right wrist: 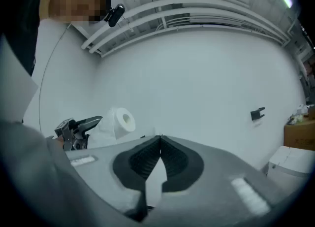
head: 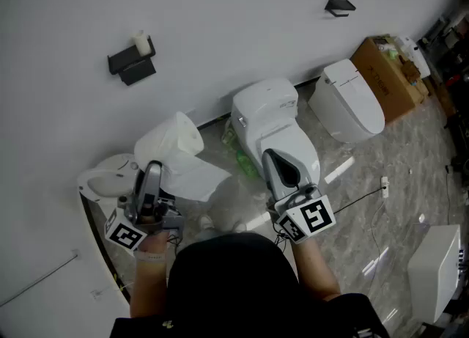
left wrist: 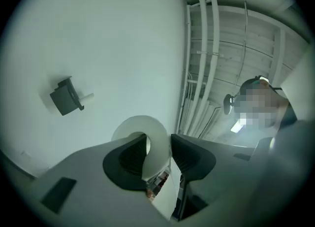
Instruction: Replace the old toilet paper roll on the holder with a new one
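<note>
Plain white wall (head: 220,21) is seen straight ahead, with a shiny marble-look floor (head: 381,212) below it, and a few white toilets (head: 275,127) are lined up along the wall. Pretty showroom-y. A black holder (head: 132,64) is mounted on the wall up left, and the old roll (head: 141,42), just a small whitish stub, is still sat on it. A second black holder (head: 339,7) is fixed further right, and a cardboard box (head: 388,76) is parked beside the rightmost toilet.

The new toilet paper roll (head: 178,138) is held up by the left gripper (head: 152,174), below the first holder and well apart from it. The jaws are kept fairly wide and clamped across the roll's wall, with one pad seemingly poked into the centre hole, and a loose sheet (head: 192,181) is left hanging down. The right gripper (head: 277,162) is held level over the middle toilet, with its jaws pressed fully together and nothing between them.
</note>
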`<state>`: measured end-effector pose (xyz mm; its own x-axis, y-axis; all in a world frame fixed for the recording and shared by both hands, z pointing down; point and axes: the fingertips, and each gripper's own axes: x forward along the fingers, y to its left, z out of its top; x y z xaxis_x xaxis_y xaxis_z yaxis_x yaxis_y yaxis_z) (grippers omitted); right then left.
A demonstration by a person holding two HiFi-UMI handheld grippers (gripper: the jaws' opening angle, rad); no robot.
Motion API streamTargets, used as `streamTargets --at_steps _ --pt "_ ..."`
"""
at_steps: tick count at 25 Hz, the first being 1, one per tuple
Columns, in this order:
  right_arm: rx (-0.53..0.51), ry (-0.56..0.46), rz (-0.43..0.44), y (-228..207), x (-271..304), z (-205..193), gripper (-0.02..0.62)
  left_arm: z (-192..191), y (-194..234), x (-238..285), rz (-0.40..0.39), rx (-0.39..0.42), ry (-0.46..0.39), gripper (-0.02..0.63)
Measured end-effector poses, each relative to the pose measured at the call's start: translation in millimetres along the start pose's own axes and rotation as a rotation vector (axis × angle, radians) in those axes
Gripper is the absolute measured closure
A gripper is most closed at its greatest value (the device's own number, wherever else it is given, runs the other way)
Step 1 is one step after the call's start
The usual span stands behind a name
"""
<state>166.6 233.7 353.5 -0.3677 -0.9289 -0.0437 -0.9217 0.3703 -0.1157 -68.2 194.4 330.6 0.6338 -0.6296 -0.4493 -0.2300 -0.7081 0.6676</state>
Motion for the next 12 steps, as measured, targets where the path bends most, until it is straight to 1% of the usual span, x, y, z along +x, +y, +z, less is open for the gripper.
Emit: streamTargets --at_steps 5,12 --pt "-0.011 0.003 -0.003 10.3 8.0 0.9 0.595 7.5 4.5 -5.7 -0.004 -0.005 0.008 0.442" --pt "-0.015 0.004 -0.012 23.7 26.0 -0.8 0.595 23.3 22.4 -11.8 -0.019 -0.033 0.002 0.442"
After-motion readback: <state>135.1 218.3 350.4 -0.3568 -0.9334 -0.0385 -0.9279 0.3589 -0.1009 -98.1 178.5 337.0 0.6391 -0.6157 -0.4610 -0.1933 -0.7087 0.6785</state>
